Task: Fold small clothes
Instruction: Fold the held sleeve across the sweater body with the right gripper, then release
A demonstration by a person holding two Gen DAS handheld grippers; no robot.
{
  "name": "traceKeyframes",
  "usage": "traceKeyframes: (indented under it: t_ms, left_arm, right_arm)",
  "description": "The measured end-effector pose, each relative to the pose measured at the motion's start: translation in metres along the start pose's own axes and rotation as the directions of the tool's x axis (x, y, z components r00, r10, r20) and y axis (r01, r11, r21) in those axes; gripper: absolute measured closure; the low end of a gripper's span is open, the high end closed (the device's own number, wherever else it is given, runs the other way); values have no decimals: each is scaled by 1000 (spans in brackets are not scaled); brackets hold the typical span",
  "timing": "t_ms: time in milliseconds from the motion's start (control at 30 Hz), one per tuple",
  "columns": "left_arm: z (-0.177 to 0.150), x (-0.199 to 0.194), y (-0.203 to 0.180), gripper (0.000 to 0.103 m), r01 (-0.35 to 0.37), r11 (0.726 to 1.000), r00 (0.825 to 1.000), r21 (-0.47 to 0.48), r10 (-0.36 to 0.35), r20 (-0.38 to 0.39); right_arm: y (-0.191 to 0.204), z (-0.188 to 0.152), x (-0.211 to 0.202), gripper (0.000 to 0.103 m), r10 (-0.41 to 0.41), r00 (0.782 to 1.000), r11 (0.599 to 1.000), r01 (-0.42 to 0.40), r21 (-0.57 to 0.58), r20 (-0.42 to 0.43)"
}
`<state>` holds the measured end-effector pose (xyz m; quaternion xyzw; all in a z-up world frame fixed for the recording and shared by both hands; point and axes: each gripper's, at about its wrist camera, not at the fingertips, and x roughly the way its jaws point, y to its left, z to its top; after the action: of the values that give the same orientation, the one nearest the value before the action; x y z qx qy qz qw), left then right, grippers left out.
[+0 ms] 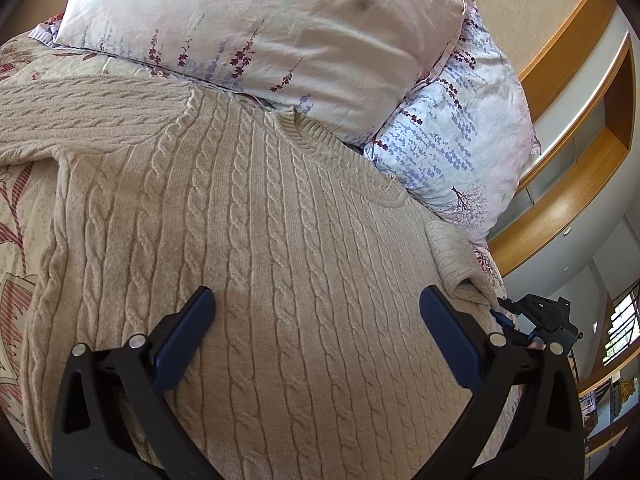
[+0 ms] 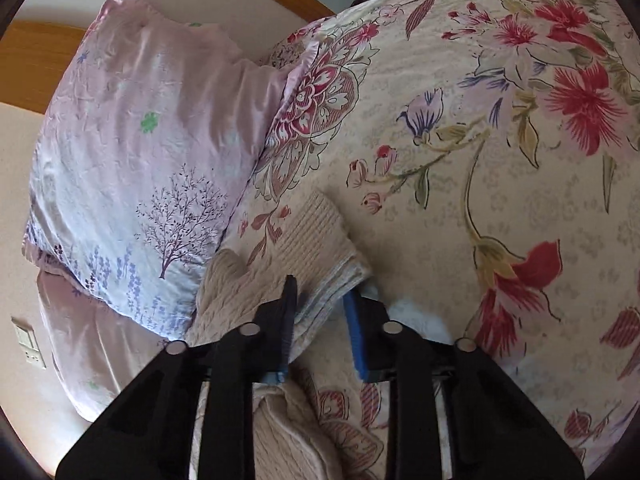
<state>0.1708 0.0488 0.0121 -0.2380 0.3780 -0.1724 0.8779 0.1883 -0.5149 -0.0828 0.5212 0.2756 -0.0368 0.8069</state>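
A beige cable-knit sweater (image 1: 256, 216) lies flat on the bed, its neckline (image 1: 340, 152) toward the pillows. My left gripper (image 1: 316, 312) hovers open over the sweater's body, with nothing between its blue pads. One sleeve (image 1: 452, 256) is bunched at the sweater's right edge. There my right gripper (image 1: 502, 314) is small in the left wrist view. In the right wrist view, the right gripper (image 2: 320, 312) is shut on the ribbed sleeve cuff (image 2: 316, 232), which sticks out past the fingertips over the bedspread. The other sleeve (image 1: 80, 112) stretches out to the left.
Two pale lilac printed pillows (image 1: 256, 36) (image 1: 456, 144) lie against the wooden headboard (image 1: 560, 208) just beyond the neckline. A cream floral bedspread (image 2: 500, 160) covers the bed around the sweater. A wall switch (image 2: 28, 344) is at the far left.
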Motion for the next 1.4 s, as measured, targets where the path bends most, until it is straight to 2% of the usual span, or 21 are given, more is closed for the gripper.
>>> traceKeyframes:
  t_ms: [133,267,400,500,600,700,767,867,967,1167,1267,1333,1367,1400]
  left_arm:
    - [0,0,0,2,0,1000,1000,-1,0,1]
    - [0,0,-1,2,-3,1000,1000,-2,3,2]
    - [1,-2,1,2,11,1000,1000,-10,-11,9]
    - [0,-9,6,2,54,998,998,-32,-53,33]
    - [1,-26,12,2,68,997,997,-34,-66,40]
    - [4,-52,19,2,28,1000,994,-6,-27,105]
    - [5,-72,27,2,-14,1000,984,15,11,178]
    - [10,-92,39,2,-88,996,966,17,81,245]
    - [14,-101,51,2,-133,991,957,2,128,260]
    - [13,-105,64,2,-153,988,953,-29,155,259]
    - [11,-107,64,2,-176,984,947,-18,174,269]
    - [11,-109,64,2,-187,982,944,-12,183,273]
    - [11,-111,65,2,-184,983,945,-10,179,274]
    - [12,-113,66,2,-176,984,947,-8,171,271]
  right_arm:
    - [17,-4,-7,93,37,999,995,-33,-93,35]
    - [62,-18,-22,93,171,985,963,-160,-217,34]
    - [120,-55,-13,93,294,951,895,-308,-322,-95]
    - [157,-96,15,93,325,916,852,-391,-348,-233]
    - [185,-139,46,94,313,883,826,-435,-358,-351]
    - [208,-180,75,94,253,871,797,-434,-419,-421]
    - [216,-201,92,94,211,865,788,-426,-445,-455]
    - [225,-225,104,94,170,862,769,-419,-483,-477]
    - [233,-244,111,94,143,860,748,-418,-516,-490]
    - [247,-279,118,94,106,850,720,-423,-550,-515]
    - [250,-296,126,93,49,846,708,-404,-579,-531]
    - [248,-306,132,89,-2,831,699,-397,-595,-556]
    - [246,-305,131,83,7,819,701,-413,-581,-574]
    - [243,-302,129,69,21,805,706,-431,-562,-592]
